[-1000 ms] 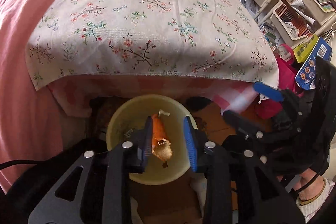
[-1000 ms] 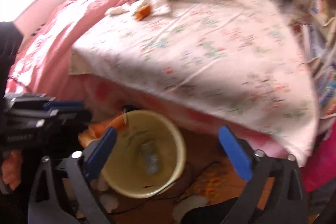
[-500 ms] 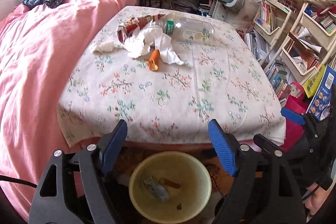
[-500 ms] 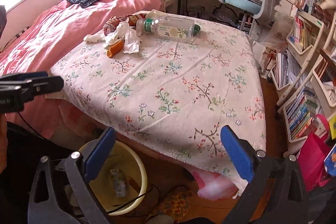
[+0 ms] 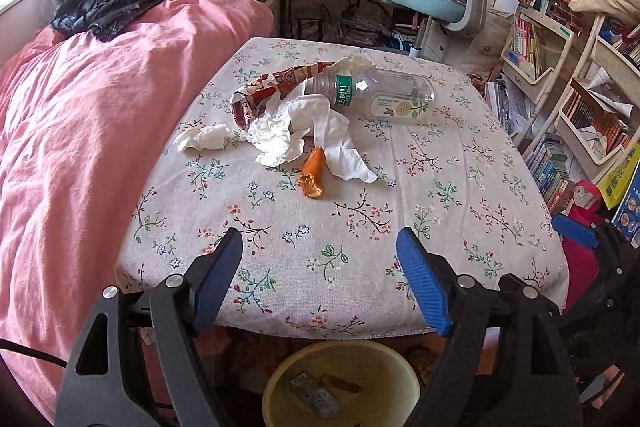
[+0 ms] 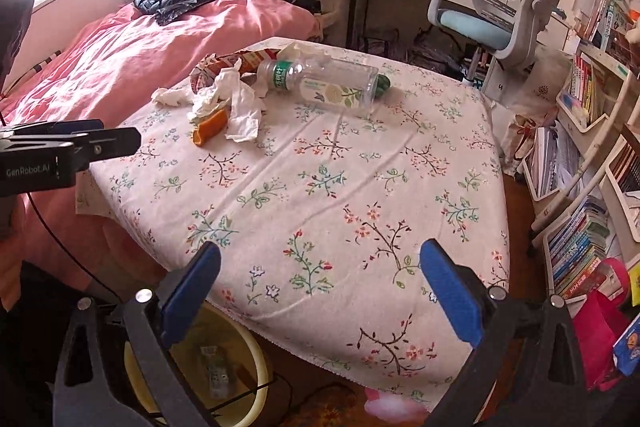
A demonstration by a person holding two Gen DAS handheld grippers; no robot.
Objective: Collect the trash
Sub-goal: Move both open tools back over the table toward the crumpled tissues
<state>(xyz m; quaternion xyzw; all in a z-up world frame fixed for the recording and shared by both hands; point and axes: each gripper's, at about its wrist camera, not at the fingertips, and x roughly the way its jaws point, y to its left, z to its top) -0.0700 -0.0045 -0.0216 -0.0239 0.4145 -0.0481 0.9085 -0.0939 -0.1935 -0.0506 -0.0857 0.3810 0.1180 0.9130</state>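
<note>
Flowery tablecloth [image 5: 400,227] holds trash at 12 o'clock: orange peel [image 5: 312,173], tissues [image 5: 280,135], a wrapper [image 5: 276,87] and 1 plastic bottle [image 5: 384,95]. Yellow bin [image 5: 340,383] at 6 o'clock has some trash. Left gripper [image 5: 320,283] and right gripper [image 6: 320,291] gape wide, holding nothing.

We saw the left gripper [image 5: 320,283] built of matte black arms with triangular cut-outs, silver screw heads at the pivots and ribbed blue pads [image 5: 422,285] on the fingers. A thin black cable [image 5: 32,353] trailed from its left side. The right gripper [image 6: 320,293] had the same black frame, silver screws and smooth blue pads [image 6: 450,297]. In the right wrist view the side of the left gripper's black body carried white lettering, "GenRobot.AI" [image 6: 27,171], and another black cable [image 6: 60,247] curved beneath it.
</note>
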